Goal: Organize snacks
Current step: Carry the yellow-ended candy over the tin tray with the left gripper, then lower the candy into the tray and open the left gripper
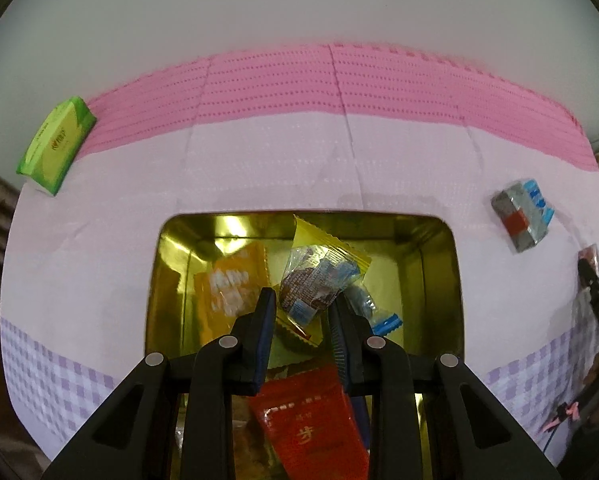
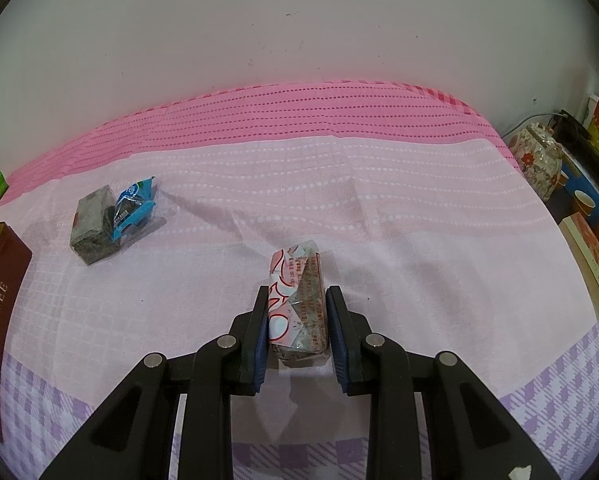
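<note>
Right hand-held gripper (image 2: 297, 330) sits apart astride the pink-wrapped snack bar (image 2: 299, 304) on the surface; we judge it light, crinkly, slippery (pinch mid long sides). Left hand-held gripper (image 1: 305, 312) is apart over the gold tin (image 1: 439, 240).

The left black two-finger gripper with blue ribbed pads (image 1: 301, 312) points forward and downward, its jaws parted with a clear gap between the pads. The right black two-finger gripper with blue pads (image 2: 297, 320) is angled low, its jaws spread, neither pad plainly pressing inward.
</note>
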